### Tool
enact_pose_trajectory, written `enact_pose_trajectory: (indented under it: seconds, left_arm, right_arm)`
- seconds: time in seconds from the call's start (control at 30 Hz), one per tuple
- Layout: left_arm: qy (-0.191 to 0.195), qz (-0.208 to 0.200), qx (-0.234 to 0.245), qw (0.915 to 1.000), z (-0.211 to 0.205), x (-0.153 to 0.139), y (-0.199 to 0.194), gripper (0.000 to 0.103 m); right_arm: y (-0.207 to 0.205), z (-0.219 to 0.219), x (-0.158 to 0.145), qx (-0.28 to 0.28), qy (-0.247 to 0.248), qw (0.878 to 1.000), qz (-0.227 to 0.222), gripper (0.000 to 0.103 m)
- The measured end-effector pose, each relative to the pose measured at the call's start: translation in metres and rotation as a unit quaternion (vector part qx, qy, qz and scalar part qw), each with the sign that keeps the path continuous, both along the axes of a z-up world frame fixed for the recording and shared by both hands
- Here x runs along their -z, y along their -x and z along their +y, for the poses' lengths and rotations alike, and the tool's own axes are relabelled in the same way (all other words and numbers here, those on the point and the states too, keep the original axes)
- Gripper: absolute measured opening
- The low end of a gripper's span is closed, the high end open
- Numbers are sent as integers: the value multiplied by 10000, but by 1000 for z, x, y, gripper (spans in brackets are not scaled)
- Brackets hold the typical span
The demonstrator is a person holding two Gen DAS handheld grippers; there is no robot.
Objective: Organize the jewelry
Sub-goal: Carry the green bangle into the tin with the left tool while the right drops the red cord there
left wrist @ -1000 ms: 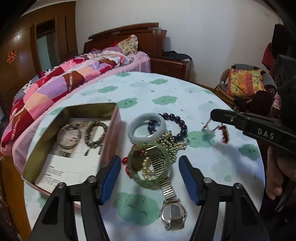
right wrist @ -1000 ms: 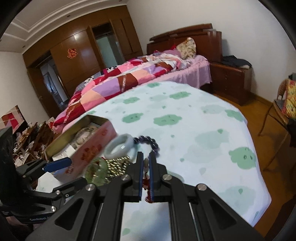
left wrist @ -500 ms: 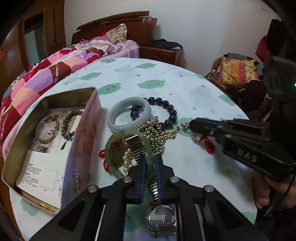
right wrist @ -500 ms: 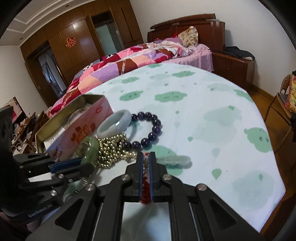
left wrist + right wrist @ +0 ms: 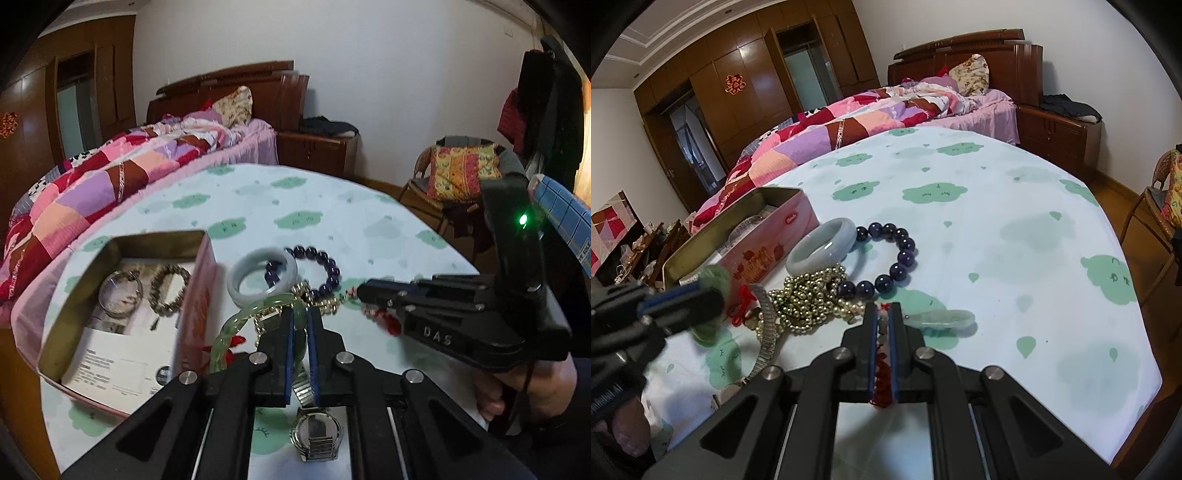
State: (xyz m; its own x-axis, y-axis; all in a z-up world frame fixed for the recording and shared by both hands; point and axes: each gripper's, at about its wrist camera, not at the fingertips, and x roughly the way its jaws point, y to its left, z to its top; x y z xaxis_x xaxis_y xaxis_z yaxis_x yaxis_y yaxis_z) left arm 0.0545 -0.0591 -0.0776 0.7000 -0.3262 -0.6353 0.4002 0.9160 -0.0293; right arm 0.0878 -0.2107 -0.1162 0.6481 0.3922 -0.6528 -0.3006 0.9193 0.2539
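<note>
My left gripper [image 5: 300, 314] is shut on a green jade bangle [image 5: 236, 325] and lifts it tilted above the table; it also shows in the right wrist view [image 5: 714, 280]. My right gripper [image 5: 882, 314] is shut on the red cord [image 5: 882, 369] of a pale jade pendant [image 5: 942, 319] lying on the cloth. A white jade bangle [image 5: 262, 275], a dark bead bracelet [image 5: 325, 266], a gold bead chain [image 5: 809, 295] and a metal watch [image 5: 316, 435] lie between them. An open pink tin [image 5: 201, 295] holds two bracelets [image 5: 168, 290].
The round table has a white cloth with green cloud prints [image 5: 997, 229]. A bed with a patchwork quilt [image 5: 849, 125] stands behind it, a chair with a patterned cushion [image 5: 461, 173] at the right.
My left gripper closed on the green bangle and raised it, tilting it off the pile. My right gripper stayed shut on the red cord and lowered the pendant onto the cloth.
</note>
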Motion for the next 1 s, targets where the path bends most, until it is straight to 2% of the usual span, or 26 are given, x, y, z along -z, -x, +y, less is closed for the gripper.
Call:
enact_pose_trajectory:
  seconds: [0.37,1.0]
  left_arm:
    - [66,-251,-299,9992,16,-18,-1,6]
    - [385,-352,-832,9952,65,-36,-10,6]
  right_arm:
    - [3,2,-6,-78,-41,10000,-47,8]
    - [5,11,-55,-407,-303,9980,-375,8]
